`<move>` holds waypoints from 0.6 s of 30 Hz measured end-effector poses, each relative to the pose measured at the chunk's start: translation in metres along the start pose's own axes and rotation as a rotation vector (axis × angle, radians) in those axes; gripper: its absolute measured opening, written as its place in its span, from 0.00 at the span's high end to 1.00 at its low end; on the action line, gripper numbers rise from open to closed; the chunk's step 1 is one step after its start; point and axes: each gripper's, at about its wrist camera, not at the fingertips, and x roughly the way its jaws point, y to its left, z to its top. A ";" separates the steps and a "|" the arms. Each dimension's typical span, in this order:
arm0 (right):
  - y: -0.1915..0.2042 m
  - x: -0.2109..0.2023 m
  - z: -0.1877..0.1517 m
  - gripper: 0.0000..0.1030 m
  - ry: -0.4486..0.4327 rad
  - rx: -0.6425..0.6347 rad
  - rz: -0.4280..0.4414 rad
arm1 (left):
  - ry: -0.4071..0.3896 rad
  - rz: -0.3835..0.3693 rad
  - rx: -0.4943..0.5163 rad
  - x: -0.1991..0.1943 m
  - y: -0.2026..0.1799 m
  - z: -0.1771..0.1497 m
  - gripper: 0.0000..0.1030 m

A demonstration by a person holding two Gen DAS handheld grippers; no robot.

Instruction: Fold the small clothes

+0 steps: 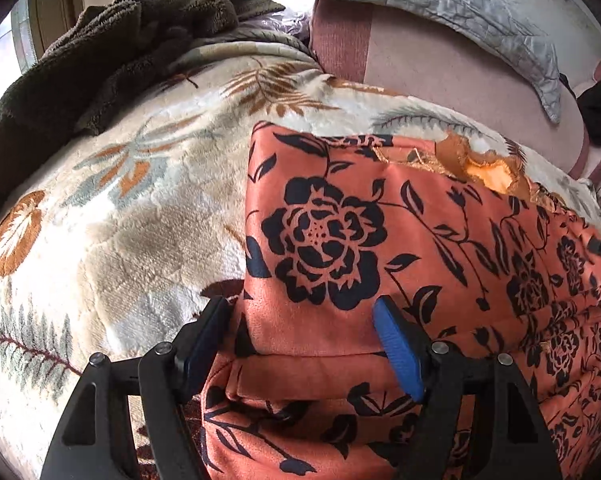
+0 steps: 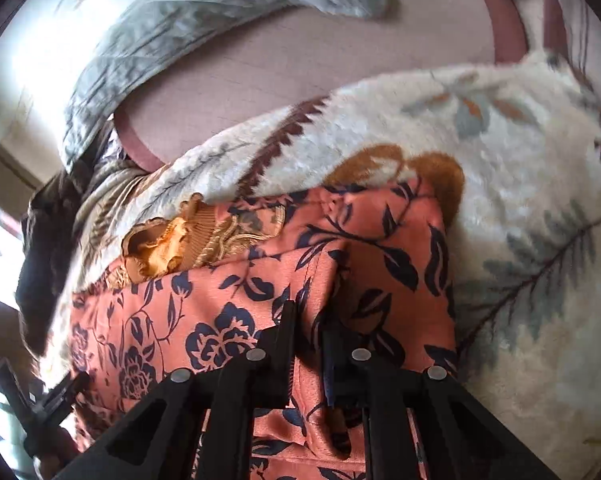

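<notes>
An orange garment with a dark floral print (image 1: 380, 240) lies folded on a cream leaf-patterned blanket (image 1: 120, 220). Its frilled orange collar (image 1: 472, 164) sits at the far edge. My left gripper (image 1: 300, 320) is open, its blue-padded fingers (image 1: 396, 344) straddling the garment's near left edge. In the right wrist view my right gripper (image 2: 308, 332) is shut on a raised fold of the garment (image 2: 340, 272) near its right side. The collar (image 2: 168, 244) shows at the left there. The left gripper's tip (image 2: 56, 400) shows at the lower left.
A dark brown fleece item (image 1: 100, 52) lies at the blanket's far left. A grey quilted cover (image 1: 440, 4) and a pink sheet (image 1: 440, 72) lie beyond the blanket. The blanket (image 2: 520, 240) extends to the right of the garment.
</notes>
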 end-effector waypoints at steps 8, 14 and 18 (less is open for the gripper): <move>0.002 -0.003 -0.027 0.36 -0.020 -0.059 -0.209 | -0.167 0.016 -0.023 -0.037 0.003 0.001 0.27; 0.014 -0.046 -0.037 0.15 -0.118 0.035 0.104 | -0.047 0.048 -0.016 -0.003 0.007 -0.004 0.24; -0.020 0.006 -0.058 0.14 0.076 0.170 0.092 | -0.123 0.038 -0.057 -0.029 0.014 -0.005 0.24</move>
